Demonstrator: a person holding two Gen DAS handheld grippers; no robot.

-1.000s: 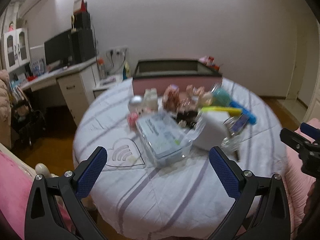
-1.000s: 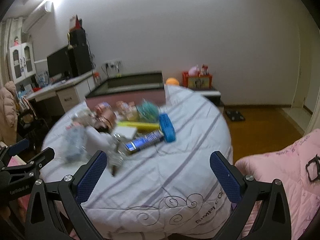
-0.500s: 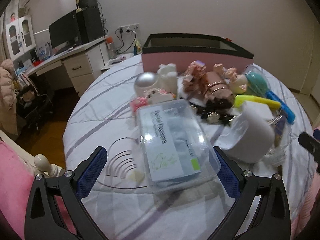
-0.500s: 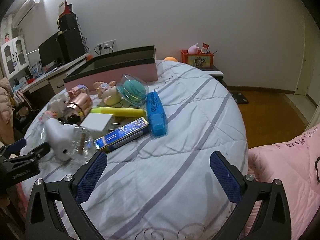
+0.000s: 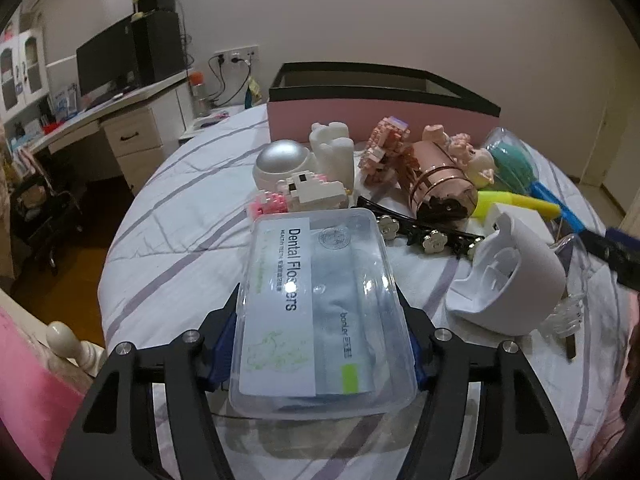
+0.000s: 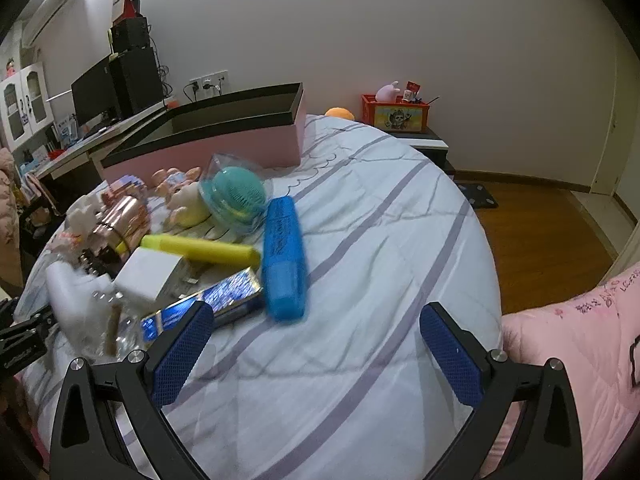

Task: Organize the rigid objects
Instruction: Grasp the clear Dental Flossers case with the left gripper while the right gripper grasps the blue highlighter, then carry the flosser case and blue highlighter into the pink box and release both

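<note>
Left wrist view: I'm closing my left gripper [image 5: 322, 344] across the floss box [image 5: 320, 304], its long axis running up-frame between the pads, while my right gripper [image 6: 316, 352] is hanging spread and empty.

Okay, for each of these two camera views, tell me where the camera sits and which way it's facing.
Left wrist: sits on the left gripper, facing forward and down over the bed; its jaws are closing around the clear dental flosser box. Only its own black fingers show.
Right wrist: sits on the right gripper, jaws open over bare bedspread, facing the blue marker; the other gripper shows at the left edge.
Shared: pink storage box, yellow marker, desk and monitor.
</note>
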